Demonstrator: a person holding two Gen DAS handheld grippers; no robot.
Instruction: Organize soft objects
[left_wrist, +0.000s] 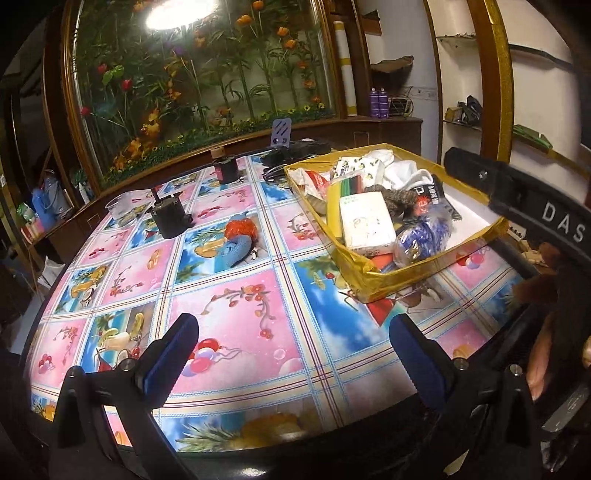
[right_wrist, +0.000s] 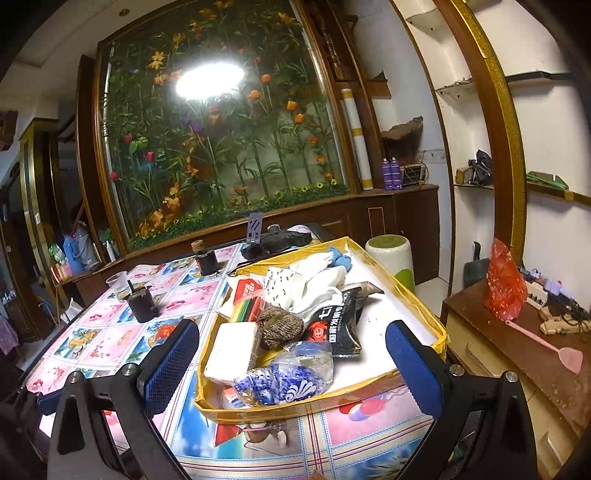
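Left gripper (left_wrist: 293, 354): fingers spread wide, nothing between them, hovering over the patterned tablecloth (left_wrist: 236, 295) at lower centre of its view. Right gripper (right_wrist: 291, 360): likewise spread and empty, poised at the near edge of the yellow-rimmed box (right_wrist: 439, 332), centre of its view. Box contents, mixed: white cloths (right_wrist: 317, 280), a brown knitted piece (right_wrist: 279, 325), a blue soft item (right_wrist: 338, 258) at the far rim, a white packet (right_wrist: 231, 350), a black printed packet (right_wrist: 341, 321), a clear bag of blue-and-white pieces (right_wrist: 291, 373). One red-and-blue soft bundle (left_wrist: 240, 240) lies loose on the cloth, centre of the left view, just beside a dark cup (left_wrist: 170, 218) and well apart from the box. Step in hand, by judgement: choosing the next soft item, none yet grasped. Next move likely calls for lowering one gripper over a soft piece, closing on fabric alone, clear of packets and cup.
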